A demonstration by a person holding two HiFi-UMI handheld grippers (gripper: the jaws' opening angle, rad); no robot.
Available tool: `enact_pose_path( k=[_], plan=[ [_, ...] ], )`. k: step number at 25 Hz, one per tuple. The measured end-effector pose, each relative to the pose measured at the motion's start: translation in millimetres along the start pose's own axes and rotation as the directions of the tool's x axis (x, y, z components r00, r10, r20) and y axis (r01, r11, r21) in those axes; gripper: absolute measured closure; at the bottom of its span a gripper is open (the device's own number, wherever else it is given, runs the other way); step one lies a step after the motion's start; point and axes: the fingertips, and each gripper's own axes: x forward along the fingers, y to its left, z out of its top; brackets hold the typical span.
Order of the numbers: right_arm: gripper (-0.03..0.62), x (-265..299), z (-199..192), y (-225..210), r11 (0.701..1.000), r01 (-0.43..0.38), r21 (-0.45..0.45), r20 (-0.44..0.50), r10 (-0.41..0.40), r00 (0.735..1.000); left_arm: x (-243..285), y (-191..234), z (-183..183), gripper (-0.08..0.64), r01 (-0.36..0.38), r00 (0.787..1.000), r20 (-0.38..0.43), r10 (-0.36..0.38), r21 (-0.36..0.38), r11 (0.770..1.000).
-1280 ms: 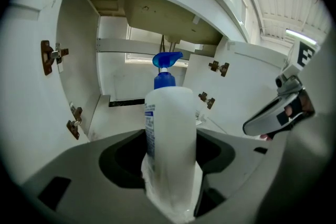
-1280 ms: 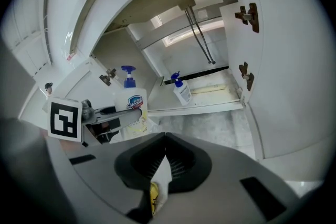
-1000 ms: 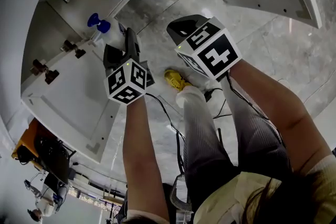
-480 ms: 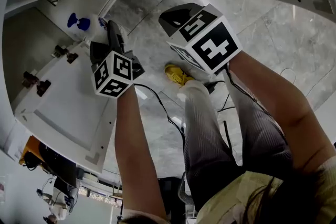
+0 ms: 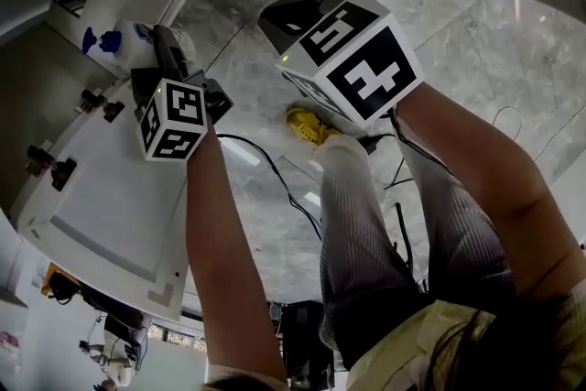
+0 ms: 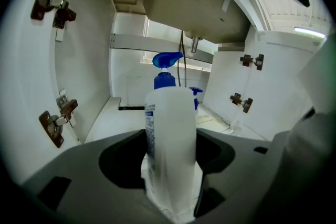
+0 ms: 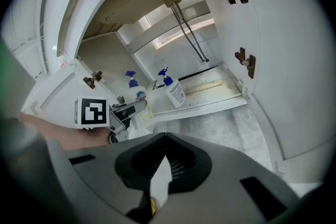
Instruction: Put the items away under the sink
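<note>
Jaws: left gripper (image 6: pixel 170 170) clamps spray bottle (image 6: pixel 170 128) upright, blue head up | right gripper (image 7: pixel 164 157): together.

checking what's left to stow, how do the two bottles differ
The held bottle is clamped in the left hand-held gripper; the stowed bottle stands free. The held bottle is near the cabinet front; the stowed bottle sits deeper inside. Both are white with blue tops.

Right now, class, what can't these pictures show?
- Left gripper view: the white plastic spray bottle, label print blurred, hides all but the cap of a blue-capped bottle behind it.
- Right gripper view: the white sliver between the right gripper's jaws is mostly hidden by them, unidentifiable.
</note>
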Motion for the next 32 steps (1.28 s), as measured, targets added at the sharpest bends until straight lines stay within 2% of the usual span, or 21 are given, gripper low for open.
enact_pose_path(
  k=[8, 15, 18, 24, 32],
  plan=[
    [0.566, 16.3, -11.1, -6.8, 1.0, -0.007, 0.014, 0.01, 0.007, 1.0, 27.5, 14.9, 11.2, 0.267, -0.016, 0.997, 0.073, 0.016, 0.0, 1.0],
    [0.566, 30.8, -18.1, -9.4, 1.0, -0.005, 0.024, 0.017, 0.005, 1.0, 38.2, 28.2, 4.2, 0.267, -0.049, 0.993, 0.107, 0.054, -0.049, 0.998],
    [0.566, 35.0, -17.9, -10.9, 0.999, -0.005, 0.033, 0.025, 0.004, 1.0, 44.0, 28.1, 7.3, 0.268, -0.049, 0.99, 0.131, 0.052, -0.028, 0.998],
    [0.566, 48.4, -7.9, -19.0, 0.999, 0.012, 0.043, 0.045, -0.014, 0.999, 55.1, 21.0, 14.8, 0.268, -0.037, 0.985, 0.17, 0.026, 0.058, 0.998],
    [0.566, 74.9, 13.4, -9.7, 0.999, -0.012, 0.048, 0.074, 0.009, 0.997, 69.5, 25.2, 18.5, 0.268, -0.047, 0.983, 0.181, 0.035, 0.062, 0.997]
  ],
)
